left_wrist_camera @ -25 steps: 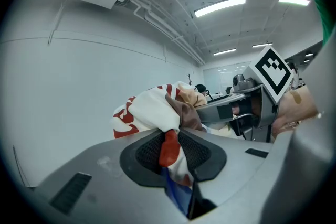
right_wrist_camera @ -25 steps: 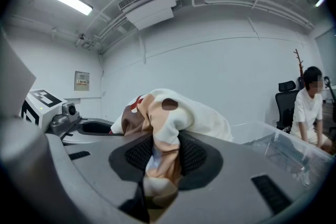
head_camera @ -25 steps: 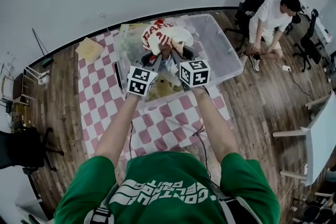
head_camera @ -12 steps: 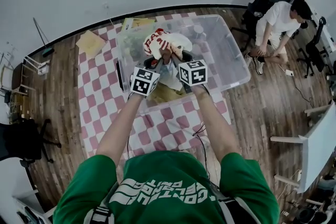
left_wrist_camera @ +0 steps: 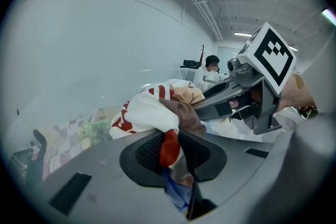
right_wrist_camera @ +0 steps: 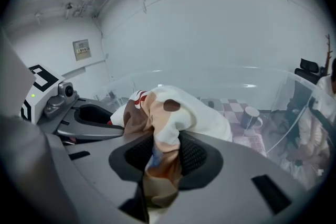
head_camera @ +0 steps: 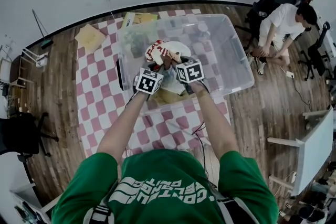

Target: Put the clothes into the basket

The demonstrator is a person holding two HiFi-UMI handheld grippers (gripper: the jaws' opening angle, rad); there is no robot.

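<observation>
While left gripper and right gripper clamp garment | over basket

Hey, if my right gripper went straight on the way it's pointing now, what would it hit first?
The right gripper is clamped on the garment, and that bunched cloth sits right ahead of it. Past that, it would probably meet the inside of the clear bin, though depth is hard to judge.
</observation>
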